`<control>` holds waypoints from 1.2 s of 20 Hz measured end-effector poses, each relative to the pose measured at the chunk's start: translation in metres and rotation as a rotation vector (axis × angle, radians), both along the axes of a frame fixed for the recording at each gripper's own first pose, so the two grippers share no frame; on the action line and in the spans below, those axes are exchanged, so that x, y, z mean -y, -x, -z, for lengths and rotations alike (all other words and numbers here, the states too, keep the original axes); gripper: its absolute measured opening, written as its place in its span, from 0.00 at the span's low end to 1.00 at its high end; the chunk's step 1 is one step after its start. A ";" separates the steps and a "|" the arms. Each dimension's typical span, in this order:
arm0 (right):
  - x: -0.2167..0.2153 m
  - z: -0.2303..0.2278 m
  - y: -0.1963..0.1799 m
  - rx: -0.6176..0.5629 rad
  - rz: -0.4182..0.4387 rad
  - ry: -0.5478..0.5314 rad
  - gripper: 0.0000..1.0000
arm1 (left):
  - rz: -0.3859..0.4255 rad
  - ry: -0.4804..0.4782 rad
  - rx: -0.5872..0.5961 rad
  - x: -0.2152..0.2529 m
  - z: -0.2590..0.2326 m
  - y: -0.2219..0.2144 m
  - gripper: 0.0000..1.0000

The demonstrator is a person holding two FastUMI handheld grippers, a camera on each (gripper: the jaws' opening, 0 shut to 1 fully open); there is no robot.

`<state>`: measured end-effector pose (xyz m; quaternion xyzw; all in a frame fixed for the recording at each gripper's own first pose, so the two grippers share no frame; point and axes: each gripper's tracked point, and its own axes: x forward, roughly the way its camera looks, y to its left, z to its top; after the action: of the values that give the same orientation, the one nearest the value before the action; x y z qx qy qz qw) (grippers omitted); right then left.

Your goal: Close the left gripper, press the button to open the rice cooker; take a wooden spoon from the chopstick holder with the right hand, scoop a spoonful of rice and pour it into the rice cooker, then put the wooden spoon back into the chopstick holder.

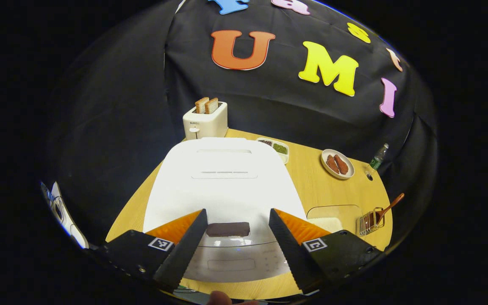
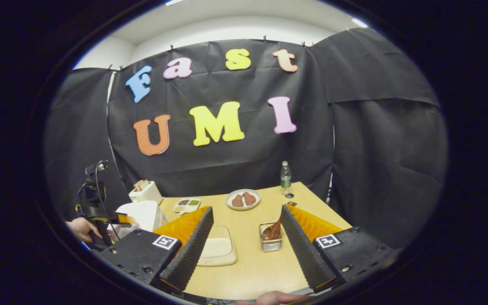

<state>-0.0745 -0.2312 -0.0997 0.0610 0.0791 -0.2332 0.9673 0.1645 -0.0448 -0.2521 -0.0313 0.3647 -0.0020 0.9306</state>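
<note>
Bare table (image 2: 252, 262) lies open before the chopstick holder (image 2: 271, 242); the rice tray (image 2: 216, 250) sits beside it.

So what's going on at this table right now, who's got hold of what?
A person holds a gripper in each hand, and neither holds anything yet. The left gripper hangs open over the front of the rice cooker, whose lid is down, the button between its fingers unpressed. The right gripper is open above the table, facing the chopstick holder with the wooden spoon in it. The rice container sits beside.
</note>
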 end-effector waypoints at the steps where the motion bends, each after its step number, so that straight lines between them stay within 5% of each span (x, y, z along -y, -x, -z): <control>1: -0.001 -0.005 -0.006 0.002 -0.005 0.014 1.00 | -0.008 0.012 0.033 -0.001 -0.011 -0.002 0.95; 9: -0.031 -0.071 -0.031 0.071 -0.050 0.157 1.00 | 0.149 0.008 0.411 0.026 -0.152 0.018 0.95; 15: -0.027 -0.117 -0.008 0.192 -0.023 0.135 0.99 | 0.209 0.036 0.675 0.073 -0.247 0.069 0.94; 24: 0.001 -0.140 0.066 0.209 -0.007 0.208 0.99 | 0.250 0.086 0.713 0.158 -0.266 0.152 0.94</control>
<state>-0.1410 -0.2327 0.0402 -0.0160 -0.0466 -0.2289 0.9722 0.0123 -0.2032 0.0143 -0.0228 0.0183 -0.1415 0.9895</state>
